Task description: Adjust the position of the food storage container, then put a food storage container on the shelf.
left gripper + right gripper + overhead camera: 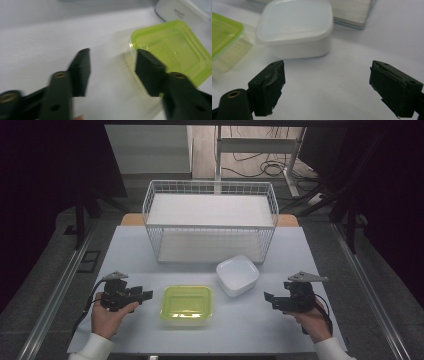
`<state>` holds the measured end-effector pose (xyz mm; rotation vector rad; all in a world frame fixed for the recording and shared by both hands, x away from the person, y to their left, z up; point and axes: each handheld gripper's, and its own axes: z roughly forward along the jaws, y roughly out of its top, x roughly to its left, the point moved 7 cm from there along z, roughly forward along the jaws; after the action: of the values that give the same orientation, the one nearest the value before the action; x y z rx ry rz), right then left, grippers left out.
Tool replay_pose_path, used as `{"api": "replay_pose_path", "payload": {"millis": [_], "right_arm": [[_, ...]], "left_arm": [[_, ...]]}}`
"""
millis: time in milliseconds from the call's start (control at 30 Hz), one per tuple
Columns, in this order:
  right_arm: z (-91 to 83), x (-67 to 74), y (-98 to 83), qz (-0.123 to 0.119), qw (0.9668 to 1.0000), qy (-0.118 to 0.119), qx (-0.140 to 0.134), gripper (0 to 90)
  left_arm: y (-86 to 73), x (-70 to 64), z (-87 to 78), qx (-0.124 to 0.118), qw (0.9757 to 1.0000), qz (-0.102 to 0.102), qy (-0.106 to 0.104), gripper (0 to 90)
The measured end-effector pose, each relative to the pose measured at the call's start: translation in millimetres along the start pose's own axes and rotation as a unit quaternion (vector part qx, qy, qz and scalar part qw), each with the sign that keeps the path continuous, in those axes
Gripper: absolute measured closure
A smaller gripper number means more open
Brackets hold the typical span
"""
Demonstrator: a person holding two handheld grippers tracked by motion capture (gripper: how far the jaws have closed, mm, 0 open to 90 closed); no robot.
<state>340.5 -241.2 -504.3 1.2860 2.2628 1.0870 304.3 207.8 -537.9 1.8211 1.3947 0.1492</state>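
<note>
Dark floor surrounds the white table (125,250), where a wire basket (210,220) stands at the back. Before it sit a white container (237,275) and a green-lidded container (186,305), close together. Left tool (146,296) and right tool (269,299) gape empty either side. A hasty grab could shove the green-lidded container into its neighbour.

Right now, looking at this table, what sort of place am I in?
Probably a lab or test room, not a kitchen. A white table stands on a bare floor with loose cables and metal frame legs behind it, and hand-held grippers, left and right, flank two food boxes.
</note>
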Motion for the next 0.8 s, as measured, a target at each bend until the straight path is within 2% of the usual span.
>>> {"api": "replay_pose_path", "payload": {"millis": [133, 167, 233, 300, 400, 533, 700, 800], "right_arm": [[0.8, 13.5, 5.7, -0.001, 0.9996, 0.029, -0.009, 13.2], [1.0, 15.9, 7.8, -0.002, 0.9993, 0.034, -0.011, 13.2], [1.6, 21.0, 12.2, -0.001, 0.9989, 0.044, -0.016, 13.3], [2.7, 26.8, 16.2, -0.003, 0.9984, 0.053, -0.019, 13.3], [3.9, 34.2, 16.9, -0.014, 0.9977, 0.064, -0.018, 13.6], [6.0, 43.0, 15.2, -0.022, 0.997, 0.074, -0.011, 13.8], [6.6, 51.6, 19.0, -0.016, 0.9967, 0.079, -0.01, 13.9], [8.6, 56.9, 21.4, -0.006, 0.9962, 0.086, -0.01, 16.0]], "left_arm": [[3.0, -1.1, -8.5, -0.015, 0.9998, -0.004, -0.009, 28.8], [3.9, -1.5, -11.2, -0.022, 0.9997, -0.005, -0.006, 25.3], [6.0, -2.7, -17.0, -0.031, 0.9995, 0.004, 0.001, 19.8], [7.3, -5.7, -21.7, -0.036, 0.9993, 0.01, 0.009, 17.4], [8.6, -9.9, -24.2, -0.039, 0.9989, 0.021, 0.013, 15.8], [9.3, -14.6, -27.2, -0.047, 0.9986, 0.024, 0.005, 15.6], [13.4, -14.7, -35.6, -0.072, 0.9974, 0.009, -0.004, 17.9], [13.5, -13.4, -36.7, -0.07, 0.9975, 0.002, 0.002, 21.3]]}}
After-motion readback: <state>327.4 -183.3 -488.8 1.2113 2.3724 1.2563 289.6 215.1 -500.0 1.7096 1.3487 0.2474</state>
